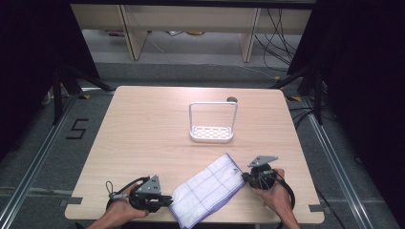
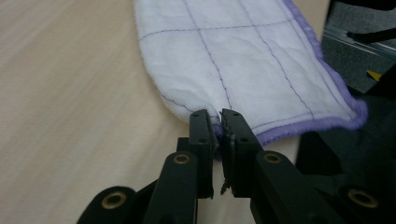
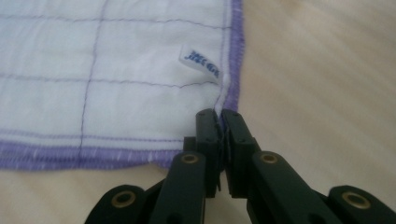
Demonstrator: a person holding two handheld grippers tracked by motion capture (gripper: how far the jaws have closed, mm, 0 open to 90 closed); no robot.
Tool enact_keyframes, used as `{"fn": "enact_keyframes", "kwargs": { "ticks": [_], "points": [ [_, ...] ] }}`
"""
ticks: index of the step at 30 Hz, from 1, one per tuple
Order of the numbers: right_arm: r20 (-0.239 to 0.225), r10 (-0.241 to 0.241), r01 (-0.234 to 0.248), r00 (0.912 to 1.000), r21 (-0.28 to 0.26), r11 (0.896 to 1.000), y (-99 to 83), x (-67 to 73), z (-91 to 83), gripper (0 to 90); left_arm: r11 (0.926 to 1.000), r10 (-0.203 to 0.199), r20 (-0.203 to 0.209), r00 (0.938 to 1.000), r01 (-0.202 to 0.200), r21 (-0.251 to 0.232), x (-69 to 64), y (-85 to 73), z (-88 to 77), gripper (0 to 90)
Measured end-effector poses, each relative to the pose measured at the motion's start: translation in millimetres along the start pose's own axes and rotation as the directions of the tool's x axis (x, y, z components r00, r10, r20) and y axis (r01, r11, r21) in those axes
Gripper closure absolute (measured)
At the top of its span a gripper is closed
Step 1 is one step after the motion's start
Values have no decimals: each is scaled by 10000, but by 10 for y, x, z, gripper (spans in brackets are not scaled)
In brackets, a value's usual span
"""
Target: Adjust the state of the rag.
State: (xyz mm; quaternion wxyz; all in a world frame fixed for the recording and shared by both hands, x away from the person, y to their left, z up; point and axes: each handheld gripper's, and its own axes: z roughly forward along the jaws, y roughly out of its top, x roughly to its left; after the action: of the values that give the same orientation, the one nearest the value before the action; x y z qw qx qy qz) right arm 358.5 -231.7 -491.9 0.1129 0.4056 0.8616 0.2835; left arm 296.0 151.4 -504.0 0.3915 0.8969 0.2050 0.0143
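A white woven cloth with thin purple grid lines and a purple stitched border (image 1: pixel 206 189) lies slantwise on the pale wooden worktop (image 1: pixel 143 133), in the lower middle of the high view, its lower end hanging at the near edge. The left hand-held gripper (image 1: pixel 165 200) sits at the lower left of the cloth, its black jaws pinched tight on the cloth's corner hem, as the left gripper view shows (image 2: pixel 219 128). The right hand-held gripper (image 1: pixel 246 178) sits at the cloth's upper right end, jaws clamped on the purple edge just below a small white label with blue print (image 3: pixel 200 60). Toward the upper middle of the worktop stands a white perforated rack with a tall wire frame (image 1: pixel 211 133), well apart from the cloth.
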Motion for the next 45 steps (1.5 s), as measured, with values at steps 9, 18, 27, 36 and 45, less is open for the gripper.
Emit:
{"fn": "enact_keyframes", "kwargs": {
  "ticks": [9, 18, 27, 36, 45],
  "points": [
    [58, -844, 843, 9964, 33, 9964, 459, -76, 307, 860, 9999, -42, 782, 9969, 50, -96, -200, 45, 112, 772],
    [-114, 841, -849, 9964, -1237, 9887, 454, -205, 116, 568, 9927, -659, 148, 9977, 670, -1007, 132, 289, -71, 558],
    [214, 1570, -1510, 9874, -1739, 9731, 345, -205, -17, 519, 9857, -1161, -1134, 9867, 1004, -1355, 736, 747, 175, 501],
    [304, 1432, -1375, 9892, -1432, 9801, 346, -130, 25, 516, 9906, -1099, -1199, 9867, 988, -944, 954, 967, 449, 474],
    [441, 1452, -1384, 9884, -1302, 9818, 345, -94, 68, 497, 9897, -1204, -990, 9878, 1116, -901, 1073, 1121, 648, 453]
  ]
}}
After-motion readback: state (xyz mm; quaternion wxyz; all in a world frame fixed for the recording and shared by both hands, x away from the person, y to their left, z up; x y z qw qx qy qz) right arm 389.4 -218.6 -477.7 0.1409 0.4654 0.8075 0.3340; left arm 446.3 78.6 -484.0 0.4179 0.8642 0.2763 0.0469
